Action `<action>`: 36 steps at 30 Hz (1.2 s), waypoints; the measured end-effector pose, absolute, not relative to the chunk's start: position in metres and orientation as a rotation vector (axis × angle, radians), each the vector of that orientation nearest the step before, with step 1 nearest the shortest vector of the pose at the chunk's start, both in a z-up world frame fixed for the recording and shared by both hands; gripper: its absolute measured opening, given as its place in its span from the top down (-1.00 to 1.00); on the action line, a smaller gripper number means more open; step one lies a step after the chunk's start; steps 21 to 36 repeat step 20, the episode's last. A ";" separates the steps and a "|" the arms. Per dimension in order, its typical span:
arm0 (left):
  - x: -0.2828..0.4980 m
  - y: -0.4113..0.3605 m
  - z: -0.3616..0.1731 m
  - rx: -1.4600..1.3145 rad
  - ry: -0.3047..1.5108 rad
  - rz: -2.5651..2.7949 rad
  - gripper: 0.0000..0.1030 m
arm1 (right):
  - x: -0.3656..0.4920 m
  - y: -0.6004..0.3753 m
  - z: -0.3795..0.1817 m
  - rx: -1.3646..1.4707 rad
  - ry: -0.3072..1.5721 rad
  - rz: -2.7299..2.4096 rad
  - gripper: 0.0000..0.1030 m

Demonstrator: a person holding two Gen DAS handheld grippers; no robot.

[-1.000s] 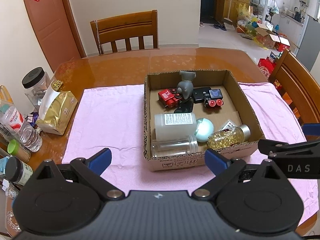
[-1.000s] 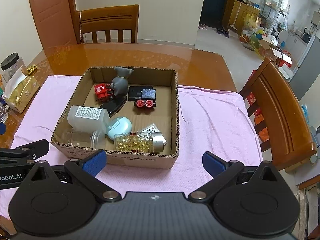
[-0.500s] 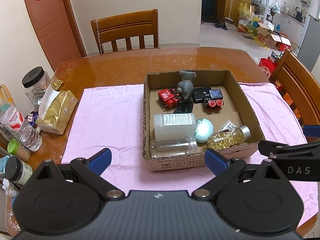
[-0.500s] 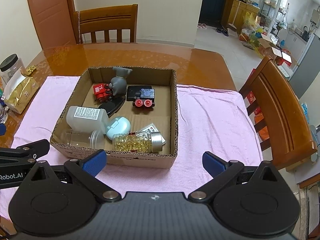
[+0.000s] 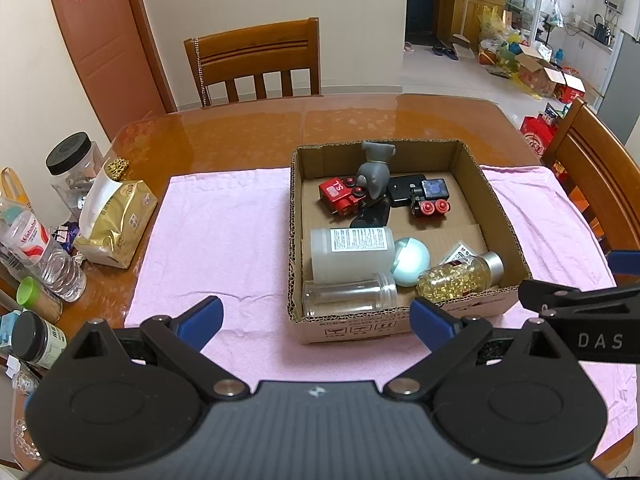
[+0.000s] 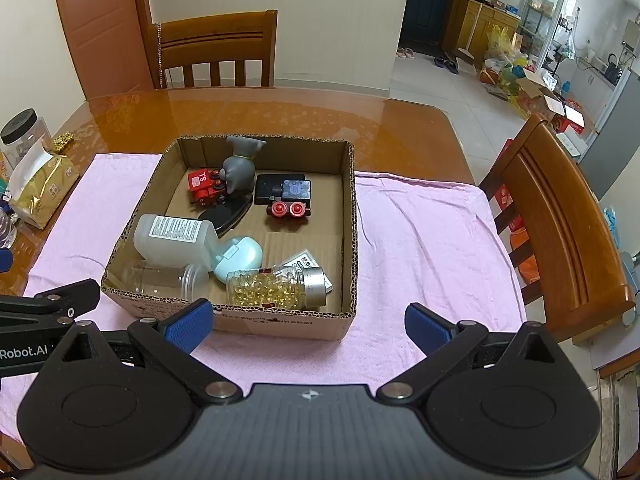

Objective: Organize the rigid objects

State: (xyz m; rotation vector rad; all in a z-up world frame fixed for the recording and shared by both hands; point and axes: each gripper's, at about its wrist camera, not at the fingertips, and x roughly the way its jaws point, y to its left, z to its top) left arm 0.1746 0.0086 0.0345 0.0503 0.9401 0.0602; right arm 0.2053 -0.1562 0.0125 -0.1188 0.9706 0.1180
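Left wrist view: your left gripper (image 5: pixel 314 316), jaws apart and empty, hovers near the box (image 5: pixel 508 240); its near row holds the clear jar (image 5: pixel 348 298) and pill bottle (image 5: pixel 460 276), both lying with long axes left-right, straight ahead and slightly right. Right wrist view: your right gripper (image 6: pixel 308 320), jaws likewise apart and empty, faces the box's near right corner, with the pill bottle (image 6: pixel 276 286) just beyond the wall, probably its nearest pick.
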 end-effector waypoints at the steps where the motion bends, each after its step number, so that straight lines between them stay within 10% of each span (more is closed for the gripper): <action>1: 0.174 0.009 0.034 0.051 0.940 0.060 -0.92 | 0.206 -0.156 0.013 -0.120 0.971 0.118 -1.00; 36: 0.175 0.007 0.036 0.052 0.942 0.067 -0.92 | 0.208 -0.158 0.013 -0.119 0.969 0.128 -1.00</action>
